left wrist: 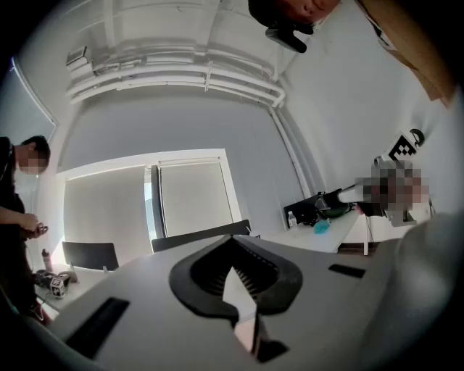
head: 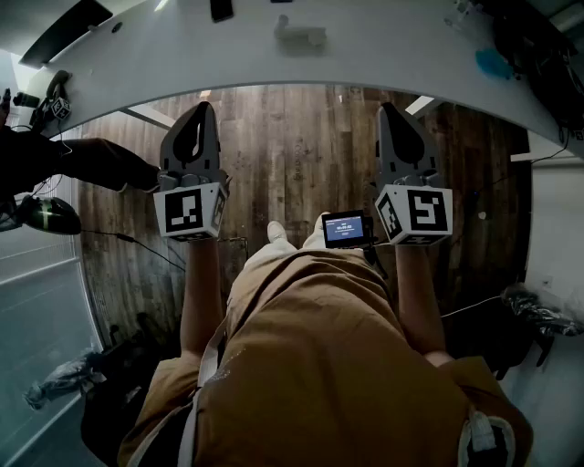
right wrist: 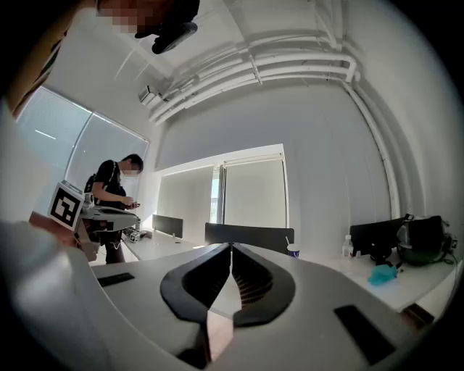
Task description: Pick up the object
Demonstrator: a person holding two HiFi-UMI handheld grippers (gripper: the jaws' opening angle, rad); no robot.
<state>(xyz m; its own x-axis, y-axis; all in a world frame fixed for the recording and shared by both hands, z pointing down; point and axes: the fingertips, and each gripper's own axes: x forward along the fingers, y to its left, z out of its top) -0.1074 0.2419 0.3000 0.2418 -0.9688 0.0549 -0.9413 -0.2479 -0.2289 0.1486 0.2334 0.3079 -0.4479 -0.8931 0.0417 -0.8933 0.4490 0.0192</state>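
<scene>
A small white object (head: 301,35) lies on the curved white table (head: 383,55) at the far side of the head view. Both grippers are held level over the wooden floor, short of the table edge and apart from the object. My left gripper (head: 196,117) is shut, its dark pads meeting at the tip (left wrist: 233,240) with nothing between them. My right gripper (head: 393,117) is shut too and empty, its jaws closed to a thin line (right wrist: 231,248). Neither gripper view shows the white object.
A teal thing (head: 497,62) and dark gear sit on the table's right end, a dark item (head: 221,9) at its far edge. A small screen (head: 347,228) hangs at my waist. A person (right wrist: 112,196) stands by another table; a dark chair (right wrist: 250,235) faces me.
</scene>
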